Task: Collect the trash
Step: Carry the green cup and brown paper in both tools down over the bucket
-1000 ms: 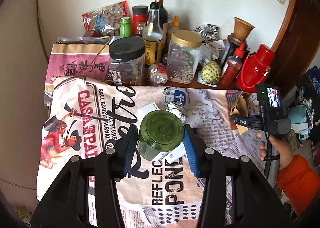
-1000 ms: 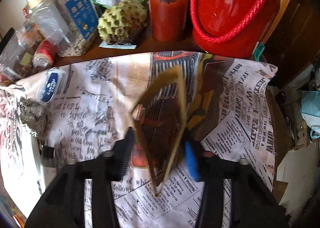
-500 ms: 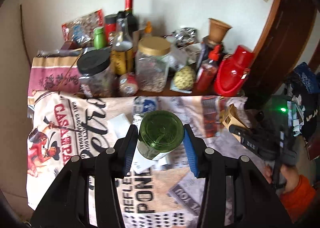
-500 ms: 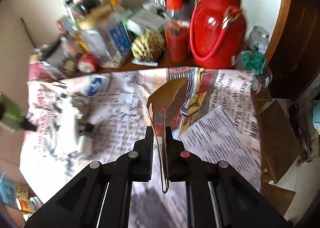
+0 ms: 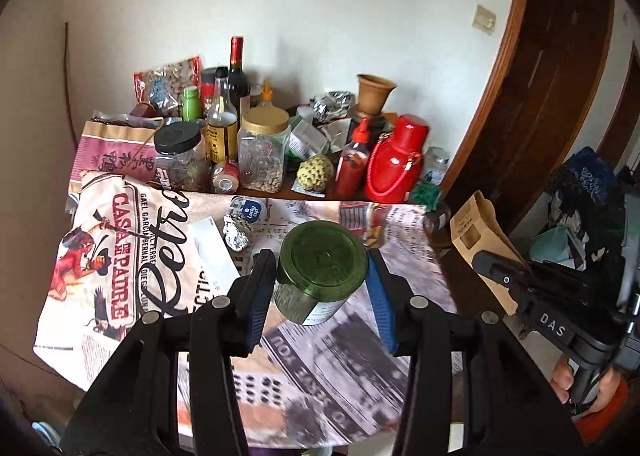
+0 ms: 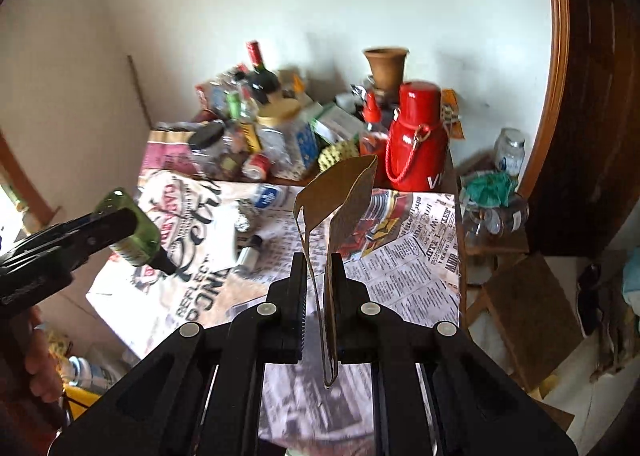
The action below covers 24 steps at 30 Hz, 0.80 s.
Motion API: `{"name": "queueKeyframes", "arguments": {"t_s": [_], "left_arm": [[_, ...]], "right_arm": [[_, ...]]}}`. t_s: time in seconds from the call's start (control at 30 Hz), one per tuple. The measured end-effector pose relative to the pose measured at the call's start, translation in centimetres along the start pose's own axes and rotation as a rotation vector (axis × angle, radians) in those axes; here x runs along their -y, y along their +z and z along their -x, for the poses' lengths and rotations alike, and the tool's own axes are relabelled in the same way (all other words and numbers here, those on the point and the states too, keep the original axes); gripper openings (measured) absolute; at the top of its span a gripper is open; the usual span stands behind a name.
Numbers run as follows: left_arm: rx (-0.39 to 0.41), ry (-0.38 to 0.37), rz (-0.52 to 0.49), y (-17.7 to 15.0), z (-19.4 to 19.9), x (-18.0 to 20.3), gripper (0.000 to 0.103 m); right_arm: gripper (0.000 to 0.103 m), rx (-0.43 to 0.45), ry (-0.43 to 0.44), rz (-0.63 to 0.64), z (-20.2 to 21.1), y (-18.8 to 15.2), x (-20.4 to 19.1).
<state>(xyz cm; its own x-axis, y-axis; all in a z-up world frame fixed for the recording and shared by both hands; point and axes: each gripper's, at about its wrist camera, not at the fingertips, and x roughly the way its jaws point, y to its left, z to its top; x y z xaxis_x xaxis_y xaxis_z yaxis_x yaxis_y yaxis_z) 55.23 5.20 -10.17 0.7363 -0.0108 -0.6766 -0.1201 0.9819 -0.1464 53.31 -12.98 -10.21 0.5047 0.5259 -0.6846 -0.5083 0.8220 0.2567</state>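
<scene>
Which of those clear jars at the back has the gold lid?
The tall clear plastic jar of pale beans, beside the knobbly green fruit. Its neighbour, the jar with the black lid, is shorter.

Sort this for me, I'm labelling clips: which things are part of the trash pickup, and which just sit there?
In the job:
- green jar, in left claw
- brown paper pouch, in right claw
- foil ball, likely trash

Lying about:
- red jug
- wine bottle
- gold-lidded jar
</scene>
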Motion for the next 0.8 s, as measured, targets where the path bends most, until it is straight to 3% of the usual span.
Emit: {"name": "queueKeyframes", "arguments": {"t_s": [0.17,0.4,0.8], "left_arm": [[0.054,-0.009,-0.02,-1.0,4.3,1.4,0.045],[0.126,-0.041,-0.048,-3.1,10.0,1.5,0.044],[0.119,-0.078,-0.089,-11.5,20.1,-2.8,0.044]], "right_arm": [[0.009,0.034,0.043,-0.005,3.8,-1.6,-1.5],[0.009,0.089,0.021,-0.018,8.6,-4.5,-4.4],[0.009,0.152,-0.036,-0.086,15.4,-12.8,-12.0]]}}
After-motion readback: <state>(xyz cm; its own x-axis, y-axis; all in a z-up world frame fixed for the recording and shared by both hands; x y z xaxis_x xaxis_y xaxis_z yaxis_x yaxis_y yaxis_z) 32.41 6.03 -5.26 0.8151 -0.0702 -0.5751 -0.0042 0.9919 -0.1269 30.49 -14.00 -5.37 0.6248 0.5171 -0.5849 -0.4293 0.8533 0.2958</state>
